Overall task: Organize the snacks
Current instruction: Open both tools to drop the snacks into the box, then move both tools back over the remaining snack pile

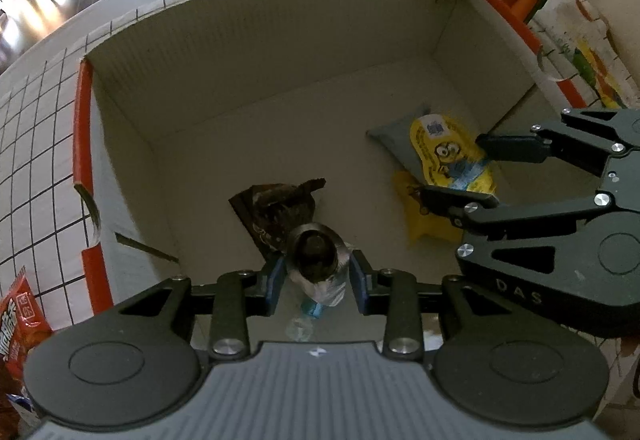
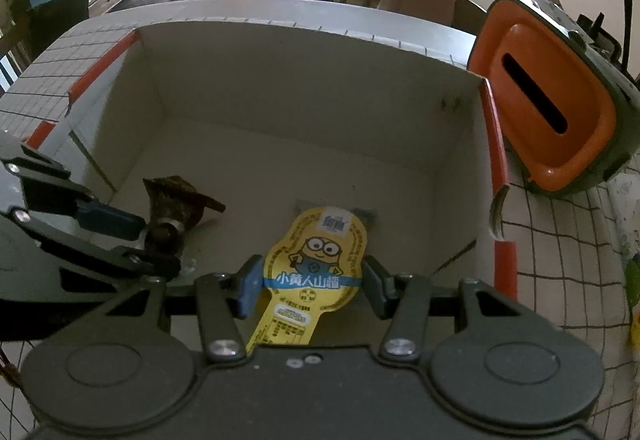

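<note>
Both claws reach down into an open cardboard box (image 1: 248,52) that stands on a checked tablecloth (image 1: 32,144). The left claw (image 1: 318,272) is clamped on a small wrapped snack (image 1: 316,252), blue pads pressed against its two sides; the snack stands on end, long axis along the fingers, rounded dark end toward the box floor, pale crinkled wrapper with a blue patch trailing back to the camera. From the right wrist the same snack (image 2: 166,234) sits at 9 o'clock, between the fingers of the left claw (image 2: 140,240). A dark brown wrapper (image 1: 276,216) lies on the box floor just beyond it, toward 11 o'clock. The right claw (image 2: 310,280) is clamped on a flat yellow card packet (image 2: 316,260), gripped across its middle at the blue band of Chinese characters; its long axis runs from 6 to 12 o'clock, narrow tab near the camera, broad rounded head pointing into the box. It bears a goggled cartoon figure in blue dungarees. In the left wrist view the packet (image 1: 452,156) lies at 3 o'clock, head toward 11 o'clock. An orange-fronted bin (image 2: 548,112) stands outside the box at 2 o'clock. A red snack bag (image 1: 20,324) lies on the cloth at 8 o'clock.
</note>
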The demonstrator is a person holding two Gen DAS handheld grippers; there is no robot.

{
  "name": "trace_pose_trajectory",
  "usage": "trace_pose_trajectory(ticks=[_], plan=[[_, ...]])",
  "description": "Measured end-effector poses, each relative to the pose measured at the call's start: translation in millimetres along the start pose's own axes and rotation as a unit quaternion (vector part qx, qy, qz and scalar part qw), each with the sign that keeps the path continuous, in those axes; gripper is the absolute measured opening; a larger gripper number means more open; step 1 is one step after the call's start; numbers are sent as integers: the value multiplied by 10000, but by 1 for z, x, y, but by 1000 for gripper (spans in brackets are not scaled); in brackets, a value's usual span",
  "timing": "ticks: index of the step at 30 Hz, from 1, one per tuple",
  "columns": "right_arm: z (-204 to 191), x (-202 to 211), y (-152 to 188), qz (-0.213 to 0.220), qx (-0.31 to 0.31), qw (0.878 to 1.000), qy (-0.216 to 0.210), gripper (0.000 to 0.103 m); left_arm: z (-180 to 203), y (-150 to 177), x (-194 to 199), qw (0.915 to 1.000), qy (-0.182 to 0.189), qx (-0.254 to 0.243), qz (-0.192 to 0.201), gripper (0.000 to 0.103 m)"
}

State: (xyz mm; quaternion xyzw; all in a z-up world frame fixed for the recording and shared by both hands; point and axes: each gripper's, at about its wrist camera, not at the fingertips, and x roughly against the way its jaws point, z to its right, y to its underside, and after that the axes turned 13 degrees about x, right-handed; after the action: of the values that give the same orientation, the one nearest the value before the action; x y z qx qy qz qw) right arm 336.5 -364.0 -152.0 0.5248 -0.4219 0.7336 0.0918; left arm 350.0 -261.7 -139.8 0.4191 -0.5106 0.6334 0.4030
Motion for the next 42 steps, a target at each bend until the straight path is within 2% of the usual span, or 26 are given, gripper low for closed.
trace_pose_trajectory(ticks=[7, 23, 33, 42], plan=[[7, 9, -1, 125, -171, 9998, -55, 53, -7, 4, 15, 9998, 27, -30, 183, 42], [4, 77, 3, 841, -722, 9937, -166, 64, -19, 11, 82, 9948, 459, -155, 894, 53], [-18, 113, 2, 1281, -1011, 9862, -292, 82, -41, 30, 124, 9893, 620, -165, 1314, 55], [-55, 134, -7, 1625, -865, 9821, -392, 95, -78, 54, 155, 9841, 692, -43, 1636, 68]])
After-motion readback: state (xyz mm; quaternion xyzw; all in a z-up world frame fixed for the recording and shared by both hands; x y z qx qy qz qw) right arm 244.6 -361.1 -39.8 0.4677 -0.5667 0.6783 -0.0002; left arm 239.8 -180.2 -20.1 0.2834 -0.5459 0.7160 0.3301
